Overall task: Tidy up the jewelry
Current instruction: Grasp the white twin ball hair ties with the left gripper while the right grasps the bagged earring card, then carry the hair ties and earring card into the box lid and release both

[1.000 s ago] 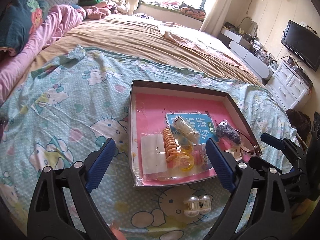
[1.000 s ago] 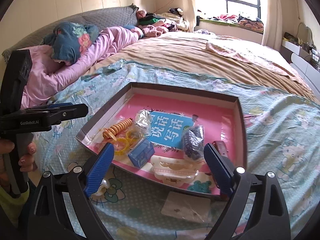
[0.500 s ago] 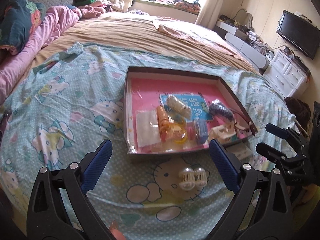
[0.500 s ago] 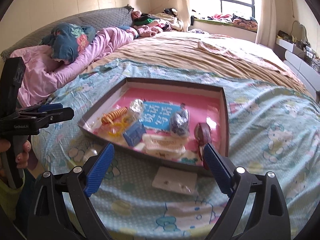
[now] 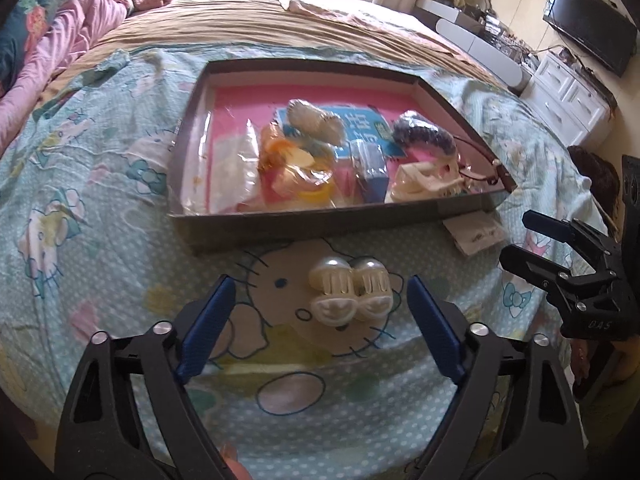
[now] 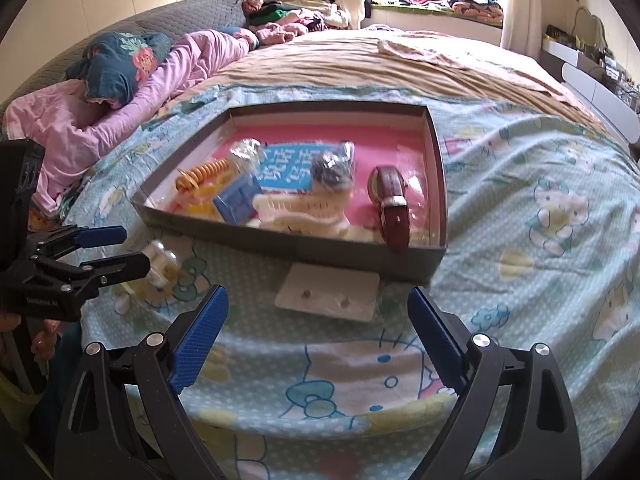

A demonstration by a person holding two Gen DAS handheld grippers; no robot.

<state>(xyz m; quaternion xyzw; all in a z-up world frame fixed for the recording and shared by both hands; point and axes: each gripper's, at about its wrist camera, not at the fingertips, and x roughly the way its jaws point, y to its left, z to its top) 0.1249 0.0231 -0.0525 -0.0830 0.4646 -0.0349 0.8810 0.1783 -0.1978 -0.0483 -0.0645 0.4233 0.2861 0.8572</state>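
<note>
both sets of jaws stand wide with nothing between their pads. our left gripper (image 5: 318, 320), with its blue ribbed pads, is closing at this moment, though it has hold of nothing yet; our right gripper (image 6: 318, 334) hangs fully spread and idle.

the pair of pearly white rounded hair claw clips (image 5: 349, 291) lies on the pale blue cartoon-cat bedsheet (image 5: 100, 184), just outside the near wall of the shallow grey cardboard tray with a pink floor (image 5: 320, 222). from the left wrist view the clips sit just ahead of the left fingertips and a little right of the midline. their long axis runs side to side, across the gap between the pads, so we judge the jaws would close along the length of the pair, not across its narrow way. the left hand is plainly the nearer one to them.

ahead of the right gripper lies the flat white earring card in clear wrap (image 6: 328, 296), touching or almost touching the tray's near wall, also long side to side. it lies very flat on soft cloth, and we expect that to be an awkward pick.

inside the tray we can make out an orange spiral hair tie (image 6: 202, 172), a brown leather strap (image 6: 390, 200) and a cream toothed hair claw (image 6: 300, 214), all under glossy wrap.
</note>
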